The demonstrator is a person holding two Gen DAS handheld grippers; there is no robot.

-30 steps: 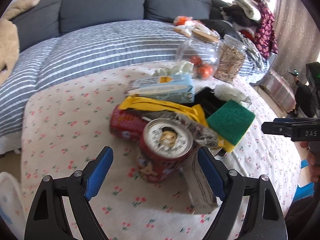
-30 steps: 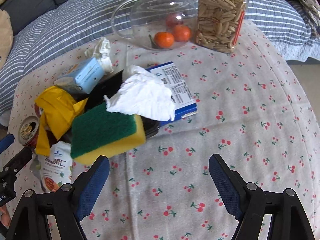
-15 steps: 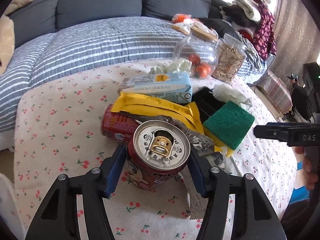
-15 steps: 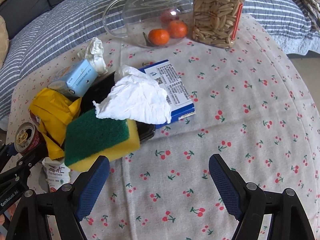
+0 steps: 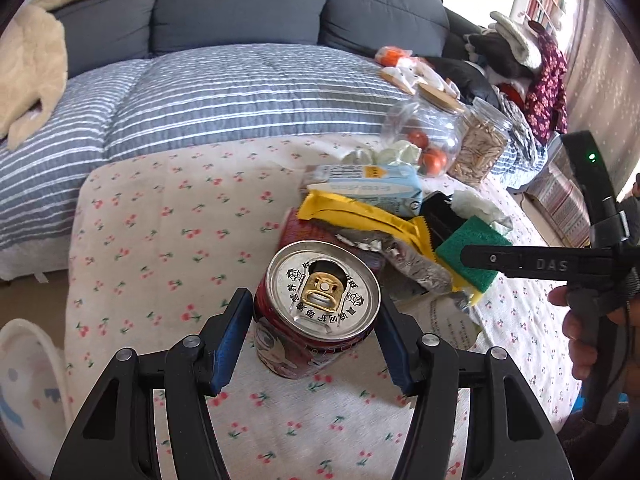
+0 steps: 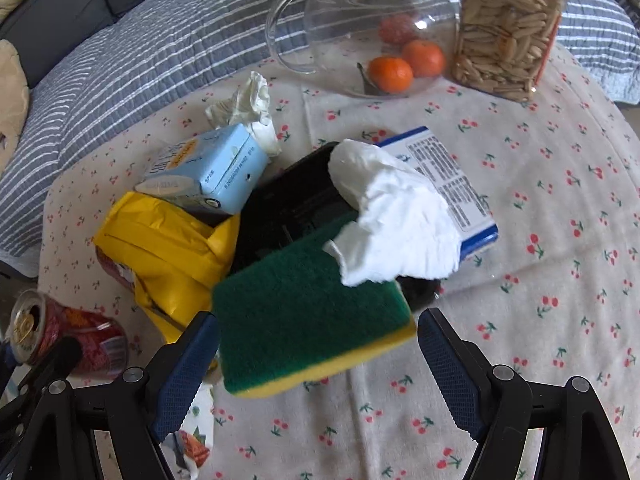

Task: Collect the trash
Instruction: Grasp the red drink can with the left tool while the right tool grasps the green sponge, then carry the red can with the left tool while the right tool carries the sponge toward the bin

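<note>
- In the left wrist view, we see the left gripper point(image 5: 316, 340) with its blue fingers point(image 5: 228, 344) clamped on either side of a red drink can point(image 5: 316, 312); the can stands upright with its opened silver top facing us, at the near left edge of the trash pile.
- In the right wrist view, the right gripper point(image 6: 318, 364) has its fingers point(image 6: 182, 372) spread wide, one on each side of the green-and-yellow sponge point(image 6: 308, 316); the pads do not press on it.
- The sponge rests tilted on the near rim of a black tray point(image 6: 292, 208), with a crumpled white tissue point(image 6: 396, 232) lying over its far right corner.
- Left of the tray we find a crumpled yellow wrapper point(image 6: 172, 256), and under it a second red can point(image 5: 292, 228) lying on its side.
- A printed snack bag point(image 6: 192, 436) lies flat on the cloth at the near left, below the sponge.
- A pale blue carton point(image 6: 212, 168) lies just beyond the wrapper, with another crumpled tissue point(image 6: 248, 108) touching its far end.
- A blue-and-white box point(image 6: 448, 176) sticks out from under the tissue on the right.
- All of this sits on a counter covered by a cherry-print cloth point(image 6: 540, 208).
- At the far edge stand a glass teapot point(image 6: 376, 28) holding small oranges and, to its right, a clear jar of seeds point(image 6: 508, 28).
- Beyond lie a striped quilt point(image 5: 224, 92) and a dark grey sofa point(image 5: 240, 4).
</note>
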